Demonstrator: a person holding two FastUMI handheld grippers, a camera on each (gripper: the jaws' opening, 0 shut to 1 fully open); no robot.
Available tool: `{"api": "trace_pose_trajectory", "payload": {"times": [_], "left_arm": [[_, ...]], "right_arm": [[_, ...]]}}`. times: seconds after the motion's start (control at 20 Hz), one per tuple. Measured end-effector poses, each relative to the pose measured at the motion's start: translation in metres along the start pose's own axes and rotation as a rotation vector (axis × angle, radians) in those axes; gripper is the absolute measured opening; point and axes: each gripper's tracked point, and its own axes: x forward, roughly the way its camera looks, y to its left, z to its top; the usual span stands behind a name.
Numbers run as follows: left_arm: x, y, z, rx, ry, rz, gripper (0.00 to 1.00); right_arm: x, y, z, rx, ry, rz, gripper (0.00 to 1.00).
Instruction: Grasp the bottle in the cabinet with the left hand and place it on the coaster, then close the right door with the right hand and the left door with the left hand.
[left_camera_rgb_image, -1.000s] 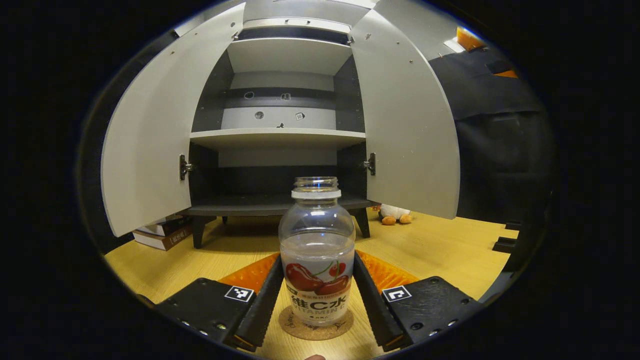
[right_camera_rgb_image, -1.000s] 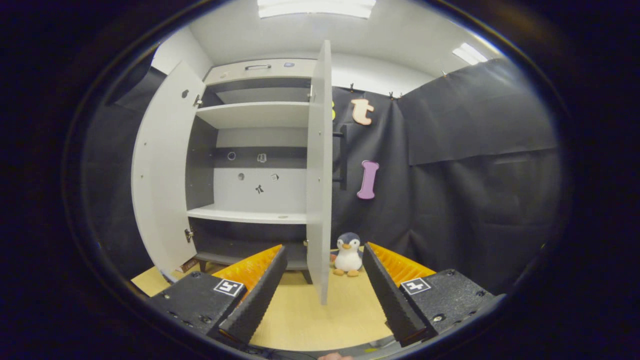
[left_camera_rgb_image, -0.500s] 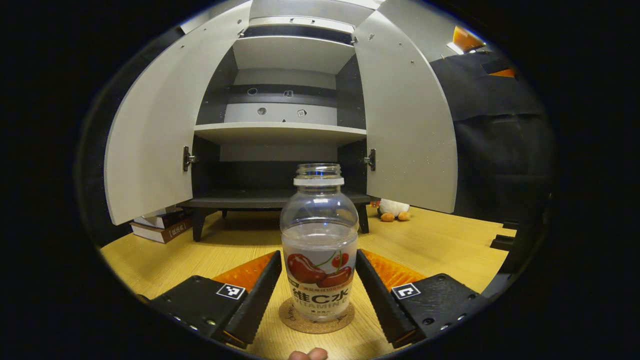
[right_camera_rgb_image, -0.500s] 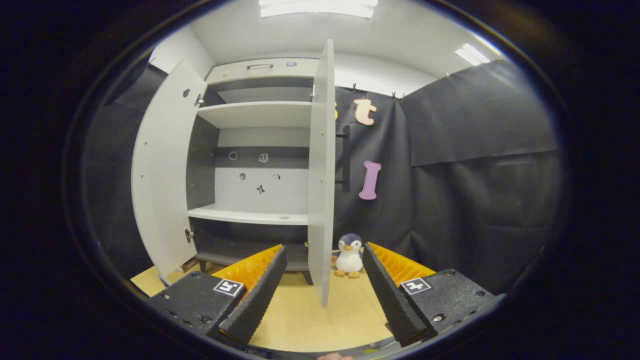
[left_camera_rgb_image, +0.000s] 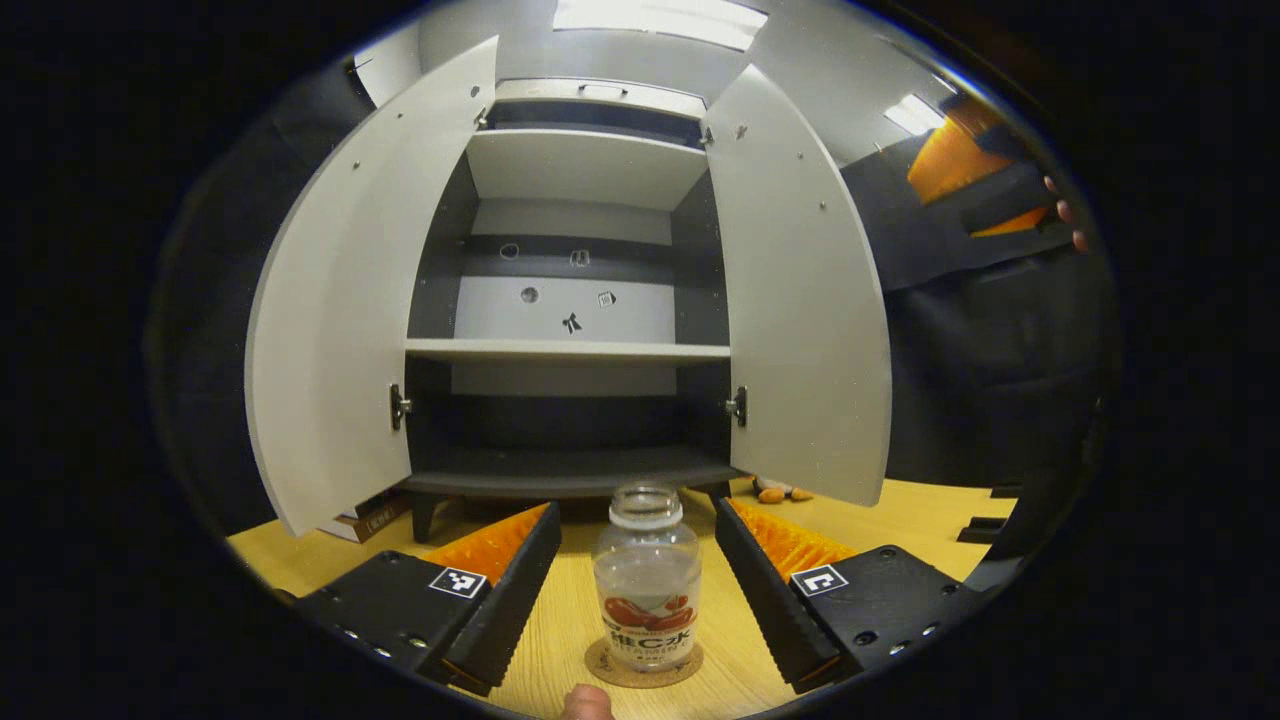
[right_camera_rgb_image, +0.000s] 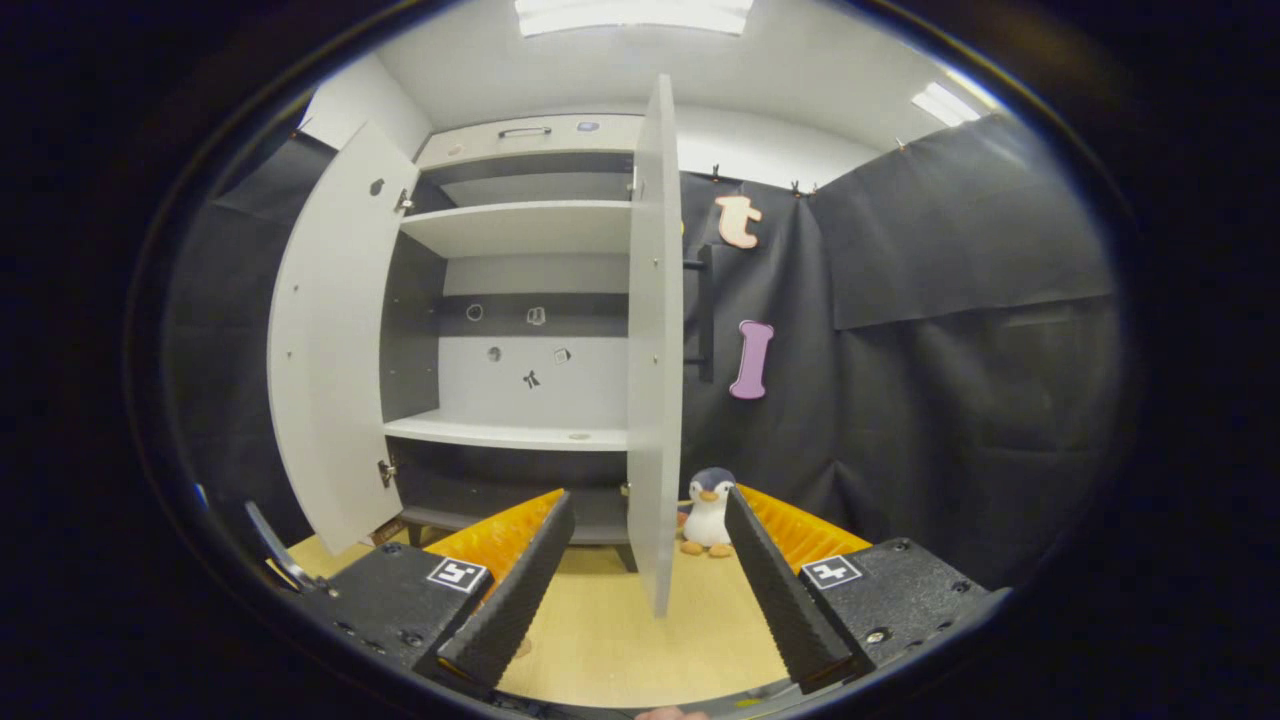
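Observation:
A clear uncapped bottle (left_camera_rgb_image: 646, 585) with a cherry label stands upright on a round cork coaster (left_camera_rgb_image: 610, 668) on the wooden table. My left gripper (left_camera_rgb_image: 635, 505) is open, its fingers wide on either side of the bottle and not touching it. Behind the bottle is the cabinet, with its left door (left_camera_rgb_image: 340, 300) and right door (left_camera_rgb_image: 800, 300) both swung open. My right gripper (right_camera_rgb_image: 649, 493) is open and holds nothing. It faces the right door (right_camera_rgb_image: 655, 350) almost edge-on, a short way off. In the left gripper view, the right gripper (left_camera_rgb_image: 985, 190) shows at the upper right, held by a hand.
The cabinet shelves (left_camera_rgb_image: 567, 350) are bare. A plush penguin (right_camera_rgb_image: 708, 510) sits on the table by the cabinet's right leg, behind the right door. Books (left_camera_rgb_image: 365, 512) lie under the left door. The black cloth wall (right_camera_rgb_image: 950, 380) closes the right side.
My left gripper has drawn back from the bottle and tilted up; the bottle stays on the coaster and looks smaller. The right gripper has shifted slightly and still faces the right door's edge.

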Motion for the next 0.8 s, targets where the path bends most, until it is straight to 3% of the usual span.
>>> {"api": "trace_pose_trajectory", "payload": {"times": [0.2, 0.35, 0.5, 0.8], "left_arm": [[-0.007, 0.015, 0.062, -0.043, -0.023, 0.023, 0.94], [-0.013, 0.034, 0.095, -0.045, -0.018, 0.085, 0.94], [-0.022, 0.05, 0.116, -0.032, -0.014, 0.138, 0.93], [-0.032, 0.054, 0.129, -0.051, -0.001, 0.134, 0.93]], "right_arm": [[0.011, 0.002, -0.002, 0.03, -0.024, 0.023, 0.97], [0.022, 0.0, 0.017, 0.026, -0.08, 0.038, 0.99], [0.03, -0.015, 0.054, 0.022, -0.16, 0.045, 0.99], [0.06, -0.068, 0.134, 0.016, -0.321, 0.02, 0.98]]}}
